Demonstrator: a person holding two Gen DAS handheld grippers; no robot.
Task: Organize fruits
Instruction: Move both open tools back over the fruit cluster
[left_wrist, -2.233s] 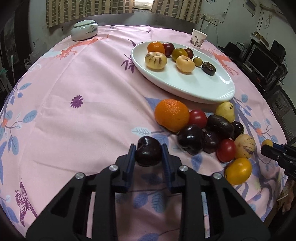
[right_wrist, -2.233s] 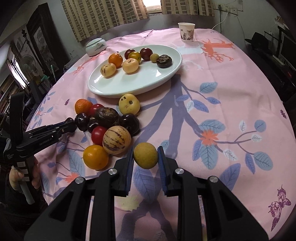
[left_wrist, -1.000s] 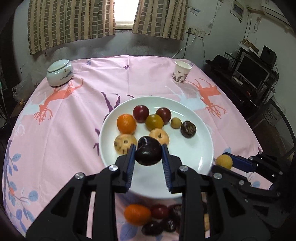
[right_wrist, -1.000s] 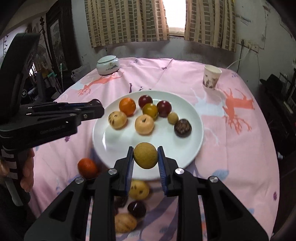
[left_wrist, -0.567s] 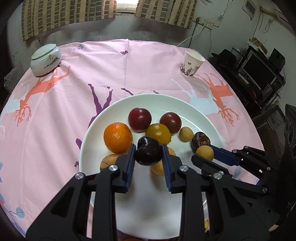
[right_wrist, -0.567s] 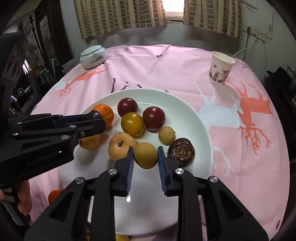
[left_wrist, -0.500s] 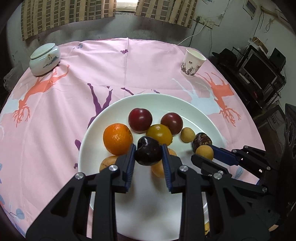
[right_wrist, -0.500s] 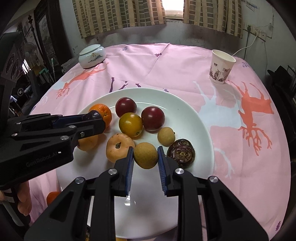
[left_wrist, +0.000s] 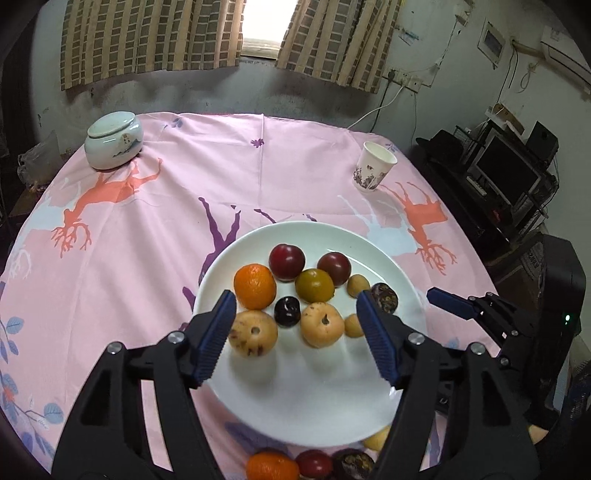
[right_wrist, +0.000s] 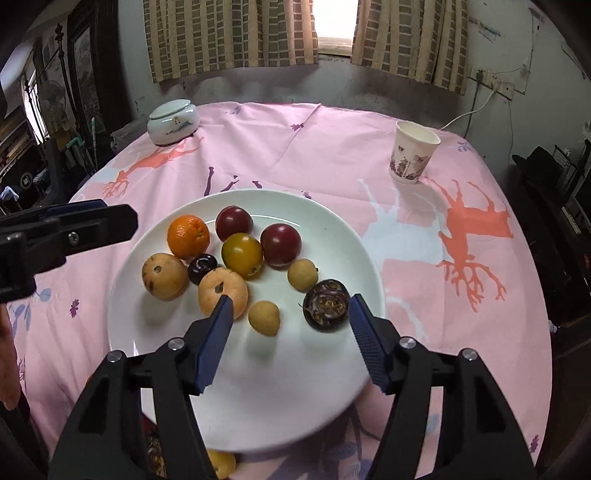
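1. Both grippers, which a moment ago each carried a fruit over the white plate, now hang above it with nothing between their pads and jaws opening; the dark plum and the small tan fruit have gone from the jaws to the plate.
2. Pink tablecloth carries the plate in its middle; more loose fruits lie on the cloth just past the plate's near rim, under the tools and towards the person.
3. Left gripper stands spread over the plate's left half, and the dark plum rests on the plate below and between its fingers, touching the pale fruits either side.
4. Right gripper is likewise spread over the near right part, with the small tan fruit lying free on the plate between its fingers.
5. My judgement: the next pick lies behind and below both tools, so each must draw back towards the person. The orange one sits nearer the left tool, the pale yellow one nearer the right.
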